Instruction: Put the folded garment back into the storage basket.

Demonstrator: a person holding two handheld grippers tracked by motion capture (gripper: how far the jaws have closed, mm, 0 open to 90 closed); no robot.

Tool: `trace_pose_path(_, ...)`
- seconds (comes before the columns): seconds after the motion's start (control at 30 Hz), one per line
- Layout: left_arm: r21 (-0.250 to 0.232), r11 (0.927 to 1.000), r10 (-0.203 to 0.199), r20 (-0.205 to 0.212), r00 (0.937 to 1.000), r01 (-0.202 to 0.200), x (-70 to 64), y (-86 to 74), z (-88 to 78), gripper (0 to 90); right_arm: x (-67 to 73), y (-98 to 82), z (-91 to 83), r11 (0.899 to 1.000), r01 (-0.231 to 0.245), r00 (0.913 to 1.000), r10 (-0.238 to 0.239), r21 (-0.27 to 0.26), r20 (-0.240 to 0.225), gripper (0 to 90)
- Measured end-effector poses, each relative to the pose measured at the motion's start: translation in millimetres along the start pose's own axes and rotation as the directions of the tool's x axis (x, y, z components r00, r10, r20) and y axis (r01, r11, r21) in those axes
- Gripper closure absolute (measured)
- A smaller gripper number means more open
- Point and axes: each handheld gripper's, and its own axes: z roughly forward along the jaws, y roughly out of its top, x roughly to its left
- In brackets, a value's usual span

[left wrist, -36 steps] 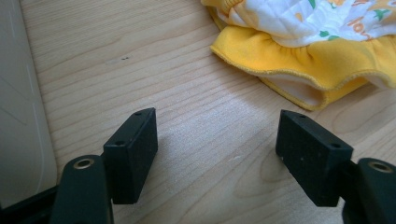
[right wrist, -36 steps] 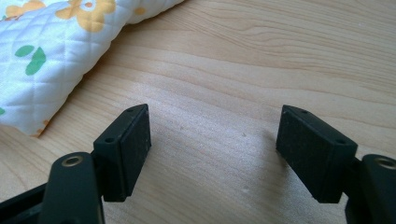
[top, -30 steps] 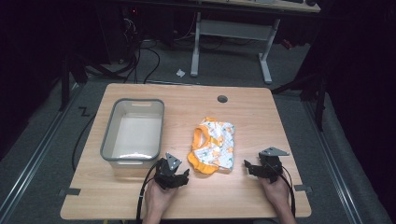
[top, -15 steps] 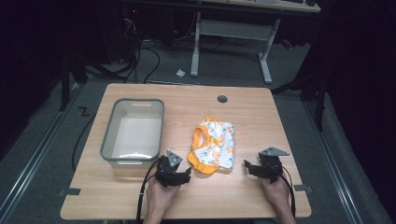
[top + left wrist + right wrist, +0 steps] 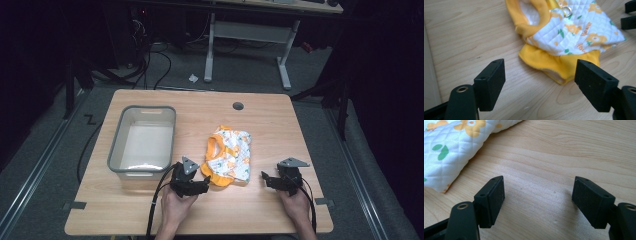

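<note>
A small quilted garment [image 5: 229, 155], white with orange flowers and orange trim, lies folded on the wooden table [image 5: 280, 125]. My left gripper [image 5: 202, 184] rests low at the garment's near left corner, open, its jaws pointing at the orange hem [image 5: 554, 63] with nothing between them. My right gripper [image 5: 265, 179] sits to the right of the garment, open over bare wood [image 5: 539, 187]. The garment's white edge [image 5: 451, 152] lies at the upper left of the right gripper view. The other gripper's jaw tips [image 5: 630, 15] show past the garment in the left gripper view.
A grey plastic tub [image 5: 144, 140], empty, stands on the left half of the table beside my left hand. A round cable hole [image 5: 238, 106] is near the far edge. Beyond the table are a desk frame [image 5: 247, 35] and floor cables.
</note>
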Motion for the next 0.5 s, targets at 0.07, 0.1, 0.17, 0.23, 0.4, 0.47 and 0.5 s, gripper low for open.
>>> trace_pose_path(0.07,-0.001,1.0000,0.006,0.002,1.0000,-0.006,-1.1,3.7,1.2,24.9,0.0,0.0,0.0,1.000,0.000,1.0000,0.000,0.000,0.000,26.5)
trace_pose_path(0.1,-0.006,1.0000,0.003,0.007,1.0000,-0.003,-1.4,5.4,1.8,24.9,0.0,0.0,0.0,1.000,0.000,1.0000,0.000,0.000,0.000,26.5)
trace_pose_path(0.17,0.005,1.0000,0.003,0.015,0.9999,-0.003,-1.8,9.5,3.2,24.7,0.1,0.0,-0.1,1.000,-0.002,1.0000,0.002,0.001,0.000,26.5)
trace_pose_path(0.23,0.011,0.9999,-0.002,0.022,0.9997,0.002,-2.0,12.1,3.6,25.4,0.0,0.0,0.0,1.000,0.000,1.0000,0.000,0.000,0.000,26.5)
trace_pose_path(0.4,0.013,0.9999,-0.001,0.021,0.9998,0.001,-1.2,21.6,3.4,25.2,0.0,0.0,0.0,1.000,0.000,1.0000,0.000,0.000,0.000,26.5)
trace_pose_path(0.47,0.013,0.9999,-0.001,0.019,0.9998,0.001,-0.5,27.3,4.8,24.5,0.1,0.0,0.0,1.000,-0.001,1.0000,0.001,0.000,0.000,26.5)
trace_pose_path(0.5,0.012,0.9999,-0.004,0.027,0.9996,0.004,0.3,28.9,5.4,24.0,0.1,0.0,0.0,1.000,-0.002,1.0000,0.002,0.000,0.000,26.5)
